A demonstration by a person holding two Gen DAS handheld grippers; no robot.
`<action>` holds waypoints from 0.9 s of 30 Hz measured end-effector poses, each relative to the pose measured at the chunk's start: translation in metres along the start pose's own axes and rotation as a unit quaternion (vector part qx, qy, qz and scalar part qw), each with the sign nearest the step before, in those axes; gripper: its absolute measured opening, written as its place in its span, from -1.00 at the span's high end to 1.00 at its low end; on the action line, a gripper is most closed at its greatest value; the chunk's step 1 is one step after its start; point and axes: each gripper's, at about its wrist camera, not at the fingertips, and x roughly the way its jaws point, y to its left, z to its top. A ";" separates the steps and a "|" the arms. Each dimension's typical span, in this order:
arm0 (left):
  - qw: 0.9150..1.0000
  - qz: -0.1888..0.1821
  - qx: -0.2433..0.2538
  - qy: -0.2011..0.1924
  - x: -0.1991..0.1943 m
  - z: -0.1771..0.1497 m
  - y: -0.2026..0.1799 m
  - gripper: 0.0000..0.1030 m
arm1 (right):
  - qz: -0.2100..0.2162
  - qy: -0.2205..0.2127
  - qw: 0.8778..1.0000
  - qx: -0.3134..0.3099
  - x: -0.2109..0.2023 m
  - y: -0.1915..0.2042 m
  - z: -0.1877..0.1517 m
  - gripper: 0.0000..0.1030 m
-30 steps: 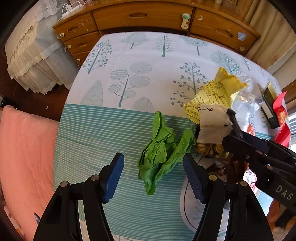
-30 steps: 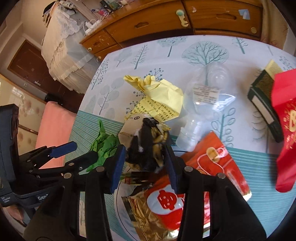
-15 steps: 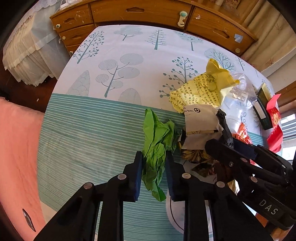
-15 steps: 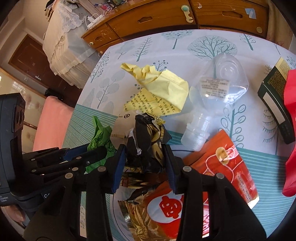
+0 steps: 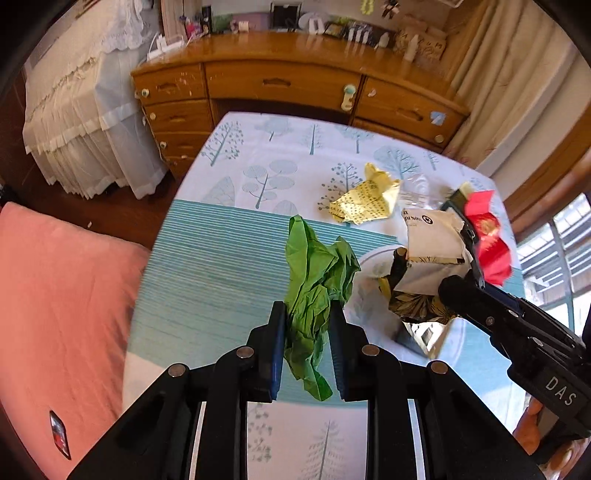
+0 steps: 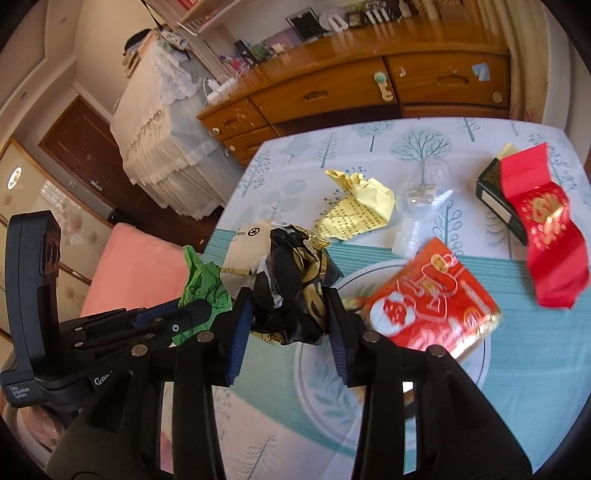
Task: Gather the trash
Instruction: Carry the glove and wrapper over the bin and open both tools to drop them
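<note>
red foil packet [image 6: 432, 299]: blurred, print unreadable, lower edge hidden behind the right tool's arm
red envelope [image 5: 489, 240]: smeared in the left wrist view, gold mark illegible
clear bottle [image 6: 424, 199]: label text too small to read
plate [image 6: 369, 273]: mostly covered by wrappers and tool arms
dresser top clutter [image 5: 332, 27]: too small to identify
person's hand [image 5: 528, 428]: only a sliver shows at the frame edge
bench [image 5: 221, 258]: near edge hidden under the left tool's arms

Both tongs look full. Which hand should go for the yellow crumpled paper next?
Right, once emptied: the yellow crumpled paper lies nearer the right tongs, holding the black-and-gold wrapper. The left tongs grip green paper farther off.
</note>
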 end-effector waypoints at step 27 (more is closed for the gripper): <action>0.982 -0.127 0.139 0.004 -0.179 -0.321 0.091 0.59 | -0.156 -0.032 0.985 0.060 -0.181 0.184 -0.366 0.32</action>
